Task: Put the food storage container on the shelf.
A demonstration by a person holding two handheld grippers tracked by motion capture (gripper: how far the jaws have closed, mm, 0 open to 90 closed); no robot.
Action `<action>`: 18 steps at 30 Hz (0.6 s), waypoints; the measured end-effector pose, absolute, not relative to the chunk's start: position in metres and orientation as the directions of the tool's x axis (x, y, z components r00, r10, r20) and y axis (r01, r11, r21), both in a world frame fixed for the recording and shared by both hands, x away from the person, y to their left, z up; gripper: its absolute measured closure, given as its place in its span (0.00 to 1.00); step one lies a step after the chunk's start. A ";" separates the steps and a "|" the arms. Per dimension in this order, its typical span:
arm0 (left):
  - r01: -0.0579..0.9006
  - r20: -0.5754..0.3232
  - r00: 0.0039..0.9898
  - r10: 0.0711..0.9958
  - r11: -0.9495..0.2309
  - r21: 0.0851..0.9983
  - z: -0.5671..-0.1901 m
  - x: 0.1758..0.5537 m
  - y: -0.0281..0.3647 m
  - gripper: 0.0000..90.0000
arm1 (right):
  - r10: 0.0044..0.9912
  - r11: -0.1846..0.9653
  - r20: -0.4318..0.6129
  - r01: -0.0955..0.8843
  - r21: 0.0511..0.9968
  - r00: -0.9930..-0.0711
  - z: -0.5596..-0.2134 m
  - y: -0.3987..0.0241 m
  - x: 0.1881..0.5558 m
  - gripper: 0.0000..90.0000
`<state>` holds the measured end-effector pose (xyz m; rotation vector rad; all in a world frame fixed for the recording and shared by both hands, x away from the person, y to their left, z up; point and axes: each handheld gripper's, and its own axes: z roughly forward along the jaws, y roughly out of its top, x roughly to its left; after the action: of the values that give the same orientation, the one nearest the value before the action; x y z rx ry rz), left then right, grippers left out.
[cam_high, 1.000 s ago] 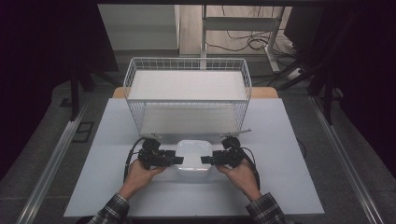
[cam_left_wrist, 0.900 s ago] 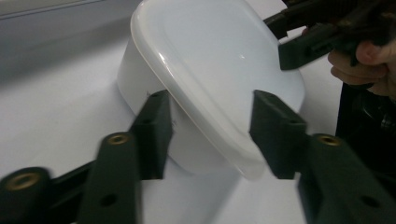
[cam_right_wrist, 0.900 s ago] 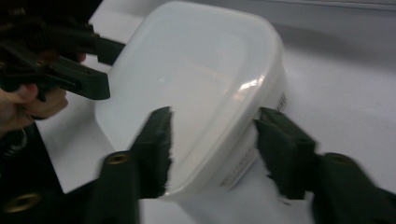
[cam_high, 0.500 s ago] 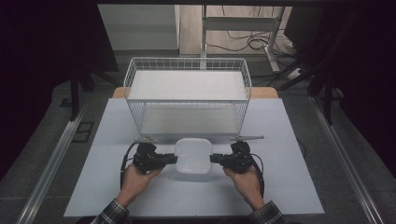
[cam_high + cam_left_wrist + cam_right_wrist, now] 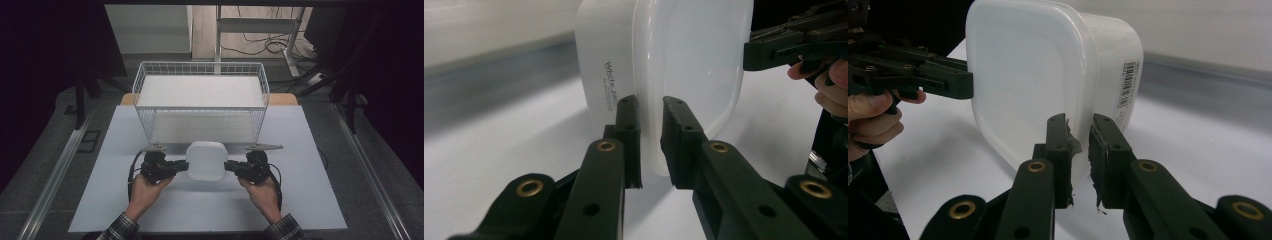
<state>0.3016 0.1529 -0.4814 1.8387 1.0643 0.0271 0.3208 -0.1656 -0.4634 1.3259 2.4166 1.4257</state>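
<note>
Pinching opposite rims, the left claw (image 5: 651, 145) and right claw (image 5: 1078, 155) are holding a white lidded plastic tub (image 5: 206, 161) between them, clear of the table (image 5: 310, 200). It is looking light, smooth, likely slippery, its thin lip flexing; gripping at mid-edge seems safest. Beyond it a wire basket (image 5: 200, 102) is standing.

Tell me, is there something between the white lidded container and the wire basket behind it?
Nothing visible. The white container, clamped at its rim by the left gripper and the right gripper, sits just before the wire basket; its near wire wall must be cleared.
</note>
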 end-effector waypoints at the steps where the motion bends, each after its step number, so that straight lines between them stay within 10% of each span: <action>1: 0.646 -0.407 0.619 0.671 -0.141 0.750 -0.479 0.302 0.154 0.88 | 0.681 0.214 0.359 0.643 0.735 -0.638 -0.462 -0.165 0.321 0.87; 18: 0.578 -0.369 0.639 0.675 -0.104 0.809 -0.433 0.309 0.165 0.89 | 0.649 0.199 0.342 0.585 0.786 -0.679 -0.418 -0.158 0.338 0.87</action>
<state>0.3087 0.1655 -0.4333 1.7781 1.0132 0.1121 0.3385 -0.1577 -0.4182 1.2282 2.3811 1.5119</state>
